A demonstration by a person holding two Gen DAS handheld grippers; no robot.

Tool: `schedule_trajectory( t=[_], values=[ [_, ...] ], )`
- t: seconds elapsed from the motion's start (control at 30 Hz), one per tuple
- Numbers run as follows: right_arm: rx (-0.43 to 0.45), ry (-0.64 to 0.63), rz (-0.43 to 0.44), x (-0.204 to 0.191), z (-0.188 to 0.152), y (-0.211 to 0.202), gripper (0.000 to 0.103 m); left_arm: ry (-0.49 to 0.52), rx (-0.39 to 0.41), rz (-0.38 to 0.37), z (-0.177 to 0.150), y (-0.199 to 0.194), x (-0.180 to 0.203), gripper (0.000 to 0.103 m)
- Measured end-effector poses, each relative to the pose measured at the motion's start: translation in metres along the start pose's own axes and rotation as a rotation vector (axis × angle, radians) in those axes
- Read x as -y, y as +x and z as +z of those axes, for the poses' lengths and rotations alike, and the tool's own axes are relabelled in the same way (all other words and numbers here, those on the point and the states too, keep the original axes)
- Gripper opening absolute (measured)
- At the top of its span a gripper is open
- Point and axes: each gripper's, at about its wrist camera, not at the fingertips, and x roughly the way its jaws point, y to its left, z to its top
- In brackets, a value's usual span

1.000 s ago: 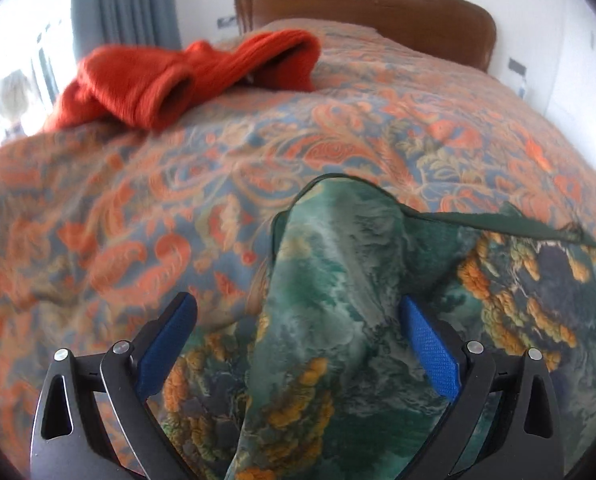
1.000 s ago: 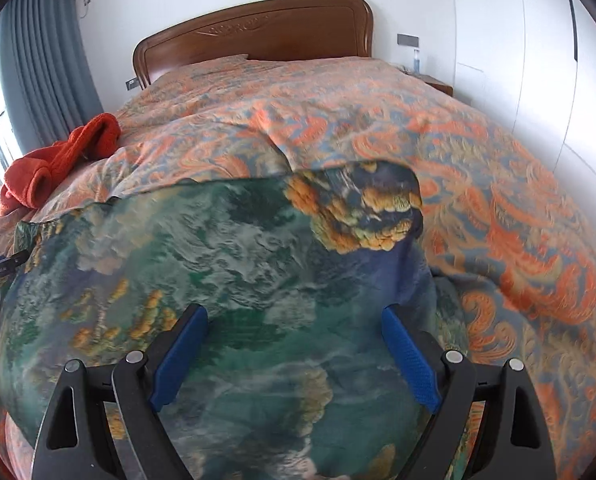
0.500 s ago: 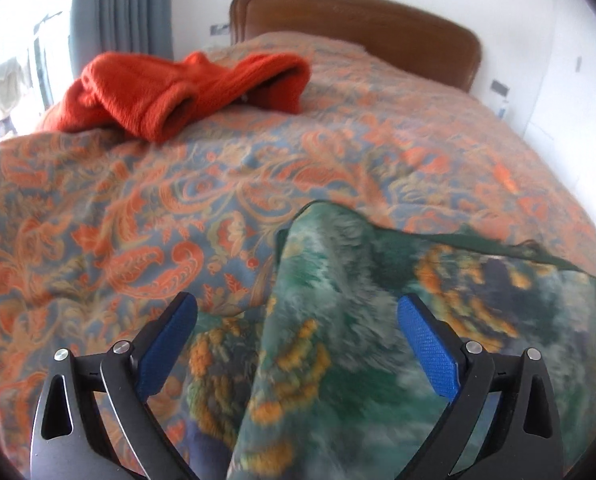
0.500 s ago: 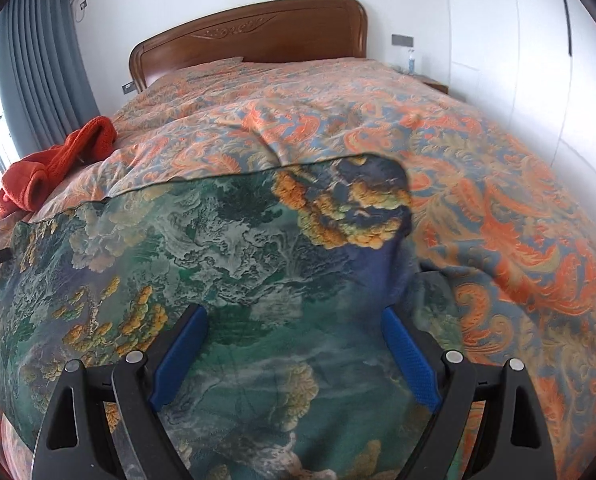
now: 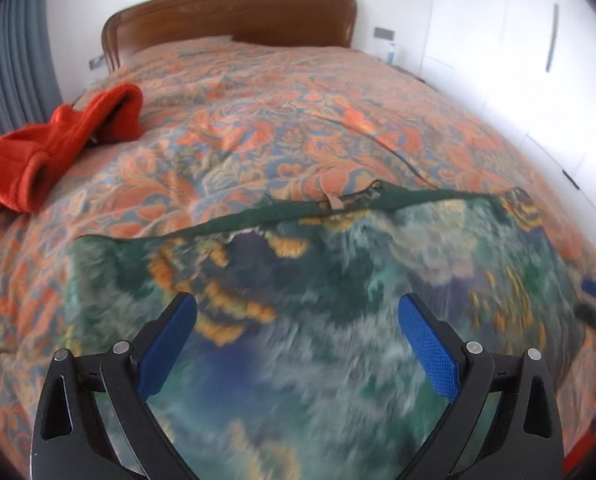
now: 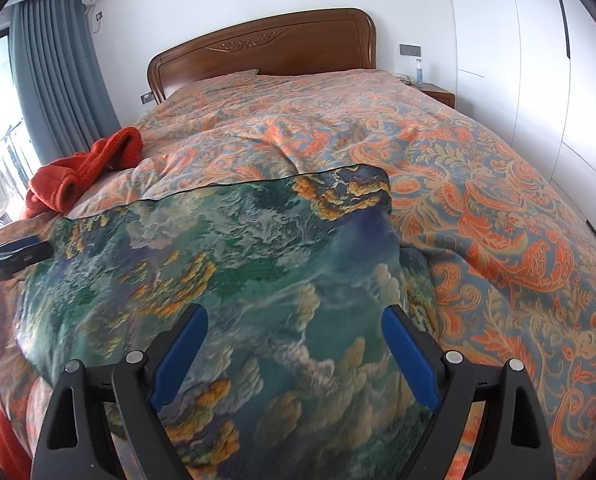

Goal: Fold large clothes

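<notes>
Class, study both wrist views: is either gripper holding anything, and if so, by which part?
Nothing is held. The left gripper and right gripper both stand open above the green patterned garment, fingers clear of the cloth.

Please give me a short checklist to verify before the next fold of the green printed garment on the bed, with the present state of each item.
1. Left gripper open, nothing pinched: ok.
2. Right gripper open, nothing pinched: ok.
3. Green printed garment lies spread on the bedspread: ok.
4. Far edge of the garment lies straight: not ok, it looks wavy with a small flipped part in the left wrist view.
5. Orange sweater apart from the garment: ok.
6. Near edge of the garment aligned: cannot tell, it is hidden below the grippers.
</notes>
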Motion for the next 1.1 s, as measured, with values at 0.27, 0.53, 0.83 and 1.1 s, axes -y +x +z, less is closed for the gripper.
schedule_trajectory(
  t=[0.27,0.53,0.83,1.1],
  values=[
    [0.008,-0.042,0.042,-0.006,-0.02,-0.026,0.091,0.017,-0.127,0.02,0.006,0.044,0.021,0.1],
    [-0.003,-0.087,0.055,-0.012,-0.057,-0.049,0.091,0.155,-0.068,0.076,-0.065,-0.003,0.032,0.1],
    [-0.021,-0.056,0.065,-0.022,-0.082,-0.063,0.091,0.204,-0.034,0.08,-0.124,-0.042,0.037,0.101],
    [-0.03,0.002,0.038,-0.008,-0.093,-0.073,0.091,0.26,-0.031,-0.007,-0.153,-0.079,0.051,0.101]
  ],
)
